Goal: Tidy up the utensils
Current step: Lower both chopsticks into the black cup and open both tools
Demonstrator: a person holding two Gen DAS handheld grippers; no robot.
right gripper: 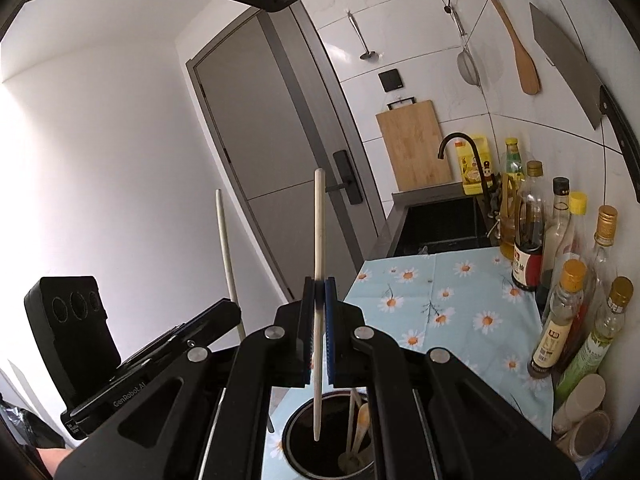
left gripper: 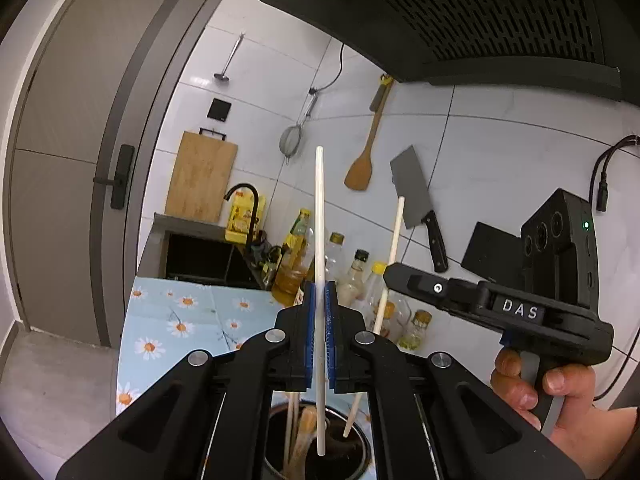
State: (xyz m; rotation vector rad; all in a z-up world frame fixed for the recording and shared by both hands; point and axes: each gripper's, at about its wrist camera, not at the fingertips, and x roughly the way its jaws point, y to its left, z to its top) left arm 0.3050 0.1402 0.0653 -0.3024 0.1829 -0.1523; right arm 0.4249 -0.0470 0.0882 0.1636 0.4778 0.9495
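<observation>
Both grippers sit nearest the lenses, each with its blue pads closed on one pale chopstick held near upright: the left gripper (left gripper: 319, 300) clamps the left chopstick (left gripper: 319, 216) and the right gripper (right gripper: 319, 300) clamps the right chopstick (right gripper: 319, 220), with both lower tips hanging just above or just inside the mouth of the dark utensil holder (right gripper: 298, 440). That holder stands at the near edge of the daisy cloth (right gripper: 452, 292) and already carries other chopsticks and a wooden spoon (right gripper: 362, 420). The main risk is judged to be a bad release: a stick let go while tilted could strike the rim, tip out and roll off the near edge of the counter, or jam against the contents already inside. The two grippers work close together, so they could also knock each other's stick. Behind, the narrow kitchen shows a grey door (left gripper: 80, 160), a black range hood (left gripper: 460, 12), white wall tiles with a cleaver (left gripper: 412, 196), a wooden spatula (left gripper: 360, 172) and a strainer (left gripper: 291, 142), a cutting board (left gripper: 202, 176), a sunken sink (right gripper: 440, 226), and oil bottles (right gripper: 528, 232) along the far right edge.
</observation>
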